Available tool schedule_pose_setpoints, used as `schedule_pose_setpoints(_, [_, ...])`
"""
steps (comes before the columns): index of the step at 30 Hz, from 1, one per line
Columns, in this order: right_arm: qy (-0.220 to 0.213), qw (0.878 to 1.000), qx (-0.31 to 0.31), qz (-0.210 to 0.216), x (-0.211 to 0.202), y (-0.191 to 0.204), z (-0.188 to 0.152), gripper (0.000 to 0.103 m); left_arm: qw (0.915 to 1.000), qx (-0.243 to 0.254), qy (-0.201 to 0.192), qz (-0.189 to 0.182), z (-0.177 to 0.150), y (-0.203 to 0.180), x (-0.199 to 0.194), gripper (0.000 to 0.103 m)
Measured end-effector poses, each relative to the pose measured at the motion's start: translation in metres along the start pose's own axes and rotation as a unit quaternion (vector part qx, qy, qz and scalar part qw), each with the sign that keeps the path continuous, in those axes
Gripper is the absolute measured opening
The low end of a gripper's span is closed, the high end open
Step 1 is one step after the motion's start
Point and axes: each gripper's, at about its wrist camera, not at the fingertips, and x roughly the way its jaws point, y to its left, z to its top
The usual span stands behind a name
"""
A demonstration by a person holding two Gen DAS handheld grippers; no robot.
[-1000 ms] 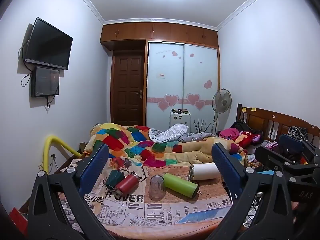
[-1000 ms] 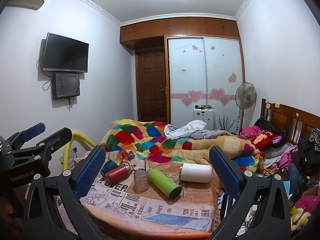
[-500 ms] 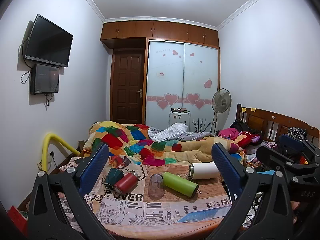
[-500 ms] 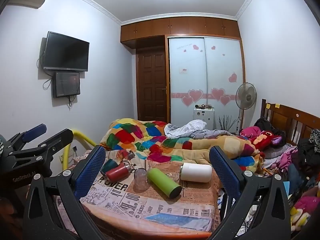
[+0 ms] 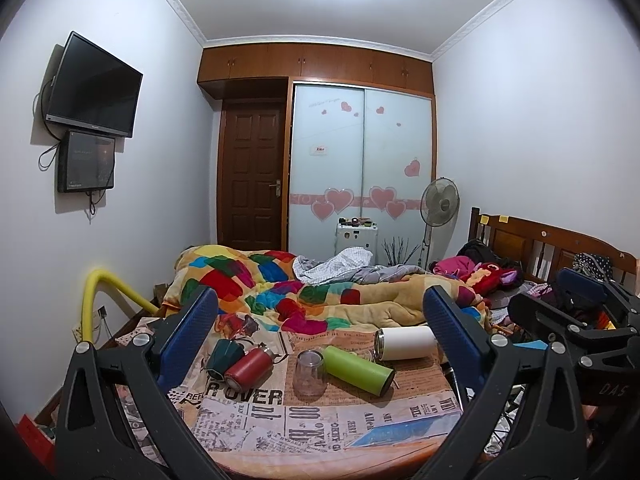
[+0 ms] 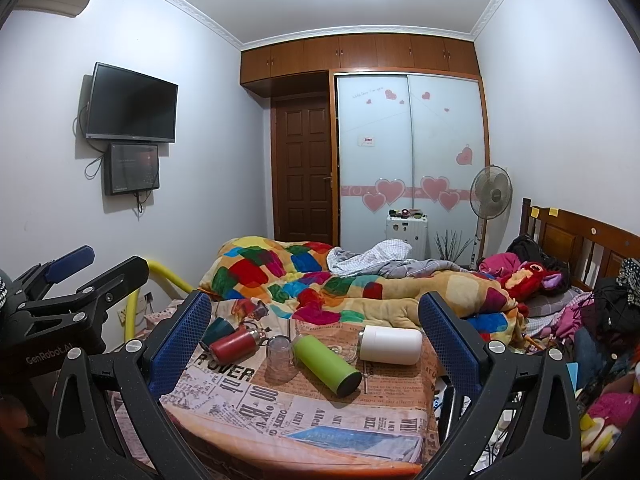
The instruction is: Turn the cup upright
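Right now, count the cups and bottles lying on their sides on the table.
4: dark green cup far left, red bottle touching it, lime green bottle centre, white tumbler right. The clear glass stands inverted.

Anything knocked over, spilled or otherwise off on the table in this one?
Yes. Four bottles lie on their sides on the newspaper-covered table: the green bottle, white bottle, red bottle and dark teal cup. The clear glass stands rim-down. No spill visible. Both grippers, left gripper and right gripper, hang open, short of them.
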Motion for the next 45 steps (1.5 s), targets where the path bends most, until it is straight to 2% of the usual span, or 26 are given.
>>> schedule_pose_setpoints(45, [0.004,1.0,-0.003,-0.001,0.0028,0.001,-0.0037,0.103,1.0,-0.006,0.002,0.0,0.0007,0.0054,-0.0037,0.103])
